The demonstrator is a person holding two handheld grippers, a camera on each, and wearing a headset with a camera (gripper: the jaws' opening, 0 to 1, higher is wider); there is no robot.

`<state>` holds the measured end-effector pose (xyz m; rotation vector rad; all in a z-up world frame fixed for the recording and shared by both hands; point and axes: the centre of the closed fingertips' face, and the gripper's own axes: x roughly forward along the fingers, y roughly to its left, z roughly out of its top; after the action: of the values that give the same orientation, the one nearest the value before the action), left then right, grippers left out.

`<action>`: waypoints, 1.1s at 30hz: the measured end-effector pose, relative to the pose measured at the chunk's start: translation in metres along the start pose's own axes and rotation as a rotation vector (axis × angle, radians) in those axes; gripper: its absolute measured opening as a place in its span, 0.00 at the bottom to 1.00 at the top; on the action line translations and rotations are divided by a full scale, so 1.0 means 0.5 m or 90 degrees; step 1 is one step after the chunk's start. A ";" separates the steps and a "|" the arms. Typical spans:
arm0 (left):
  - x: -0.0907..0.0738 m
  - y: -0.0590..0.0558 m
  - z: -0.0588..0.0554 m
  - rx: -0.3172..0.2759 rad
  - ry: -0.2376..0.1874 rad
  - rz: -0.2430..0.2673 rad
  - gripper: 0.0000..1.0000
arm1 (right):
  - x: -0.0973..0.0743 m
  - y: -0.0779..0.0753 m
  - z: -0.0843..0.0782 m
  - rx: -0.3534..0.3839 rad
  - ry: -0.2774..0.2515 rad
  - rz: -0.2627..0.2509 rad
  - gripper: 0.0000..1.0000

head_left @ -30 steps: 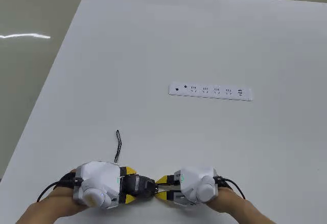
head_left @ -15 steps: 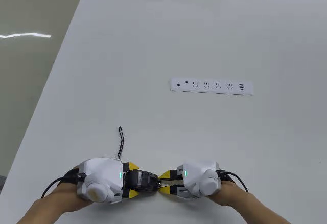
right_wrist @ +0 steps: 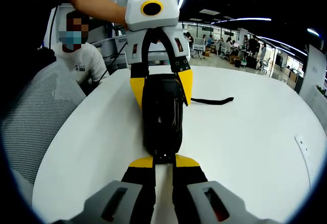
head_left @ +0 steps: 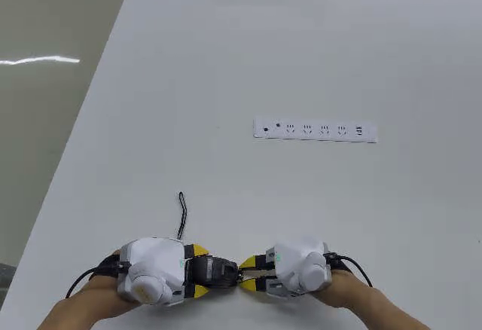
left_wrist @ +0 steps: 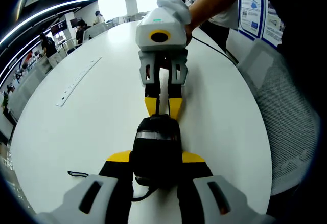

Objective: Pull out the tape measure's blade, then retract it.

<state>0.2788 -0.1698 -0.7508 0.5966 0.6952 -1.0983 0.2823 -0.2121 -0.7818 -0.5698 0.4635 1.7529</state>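
Clamping the tape measure (left_wrist: 156, 144) is the left claw (left_wrist: 156, 157); the right claw (right_wrist: 163, 162) pinches its mostly hidden blade (right_wrist: 163, 158).

The right gripper (head_left: 247, 273) has edged very slightly away from the tape measure (head_left: 213, 271).
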 end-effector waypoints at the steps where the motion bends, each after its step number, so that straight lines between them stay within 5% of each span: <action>1: 0.000 0.000 0.000 0.000 0.000 0.000 0.28 | -0.002 0.000 -0.001 0.000 0.000 0.000 0.08; 33: 0.001 -0.002 -0.001 0.000 0.005 0.000 0.29 | -0.059 0.000 -0.038 0.015 0.012 0.003 0.08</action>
<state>0.2781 -0.1698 -0.7517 0.6006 0.7025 -1.0967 0.2910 -0.2459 -0.7797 -0.5693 0.4986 1.7454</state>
